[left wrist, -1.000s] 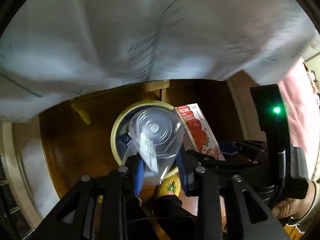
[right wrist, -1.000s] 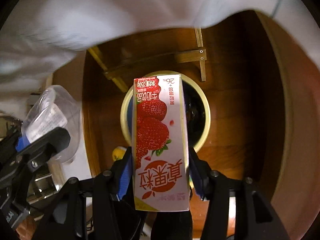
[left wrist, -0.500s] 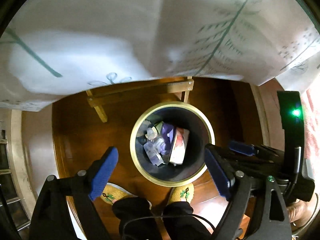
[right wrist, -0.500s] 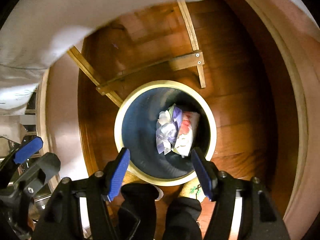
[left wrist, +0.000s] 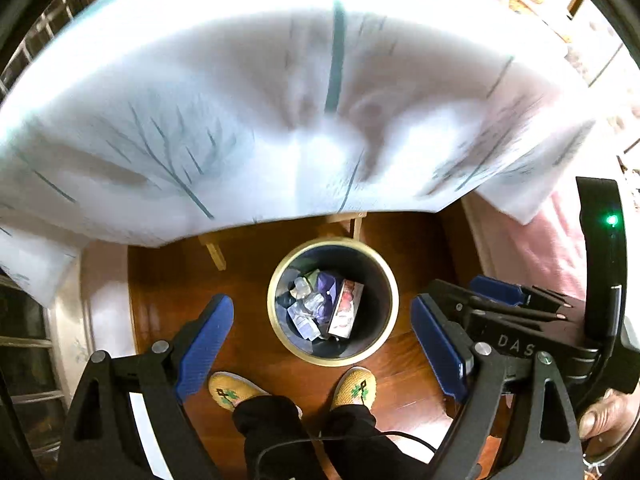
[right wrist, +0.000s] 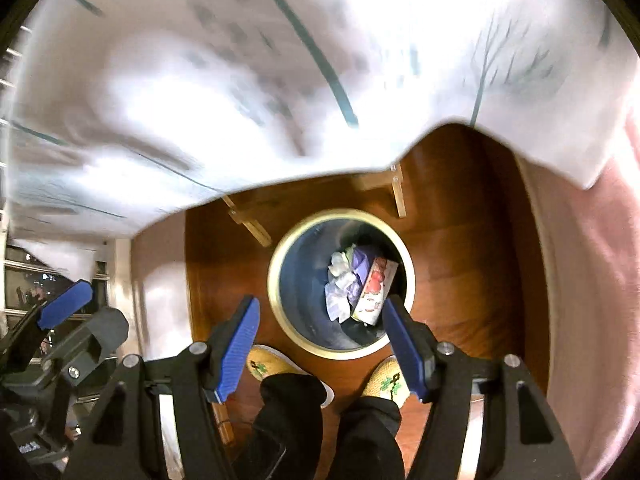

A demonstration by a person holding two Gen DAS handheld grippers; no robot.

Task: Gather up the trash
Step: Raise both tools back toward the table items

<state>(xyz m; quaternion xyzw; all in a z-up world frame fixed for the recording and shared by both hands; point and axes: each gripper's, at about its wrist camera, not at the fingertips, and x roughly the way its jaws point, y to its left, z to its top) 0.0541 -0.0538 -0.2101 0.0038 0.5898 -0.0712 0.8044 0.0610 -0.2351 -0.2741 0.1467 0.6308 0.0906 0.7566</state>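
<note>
Wrist views: left gripper (left wrist: 322, 334), right gripper (right wrist: 320, 344) aimed down over bin (left wrist: 280, 280), both wide, empty.

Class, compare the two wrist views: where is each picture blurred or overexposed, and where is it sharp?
Left wrist view: the white tablecloth is smeared and blown out, while the trash bin and strawberry milk carton are sharp. Right wrist view: the tablecloth is blurred more heavily with white glare; the bin rim is slightly soft. Both views bend straight lines, with dark corners.
</note>
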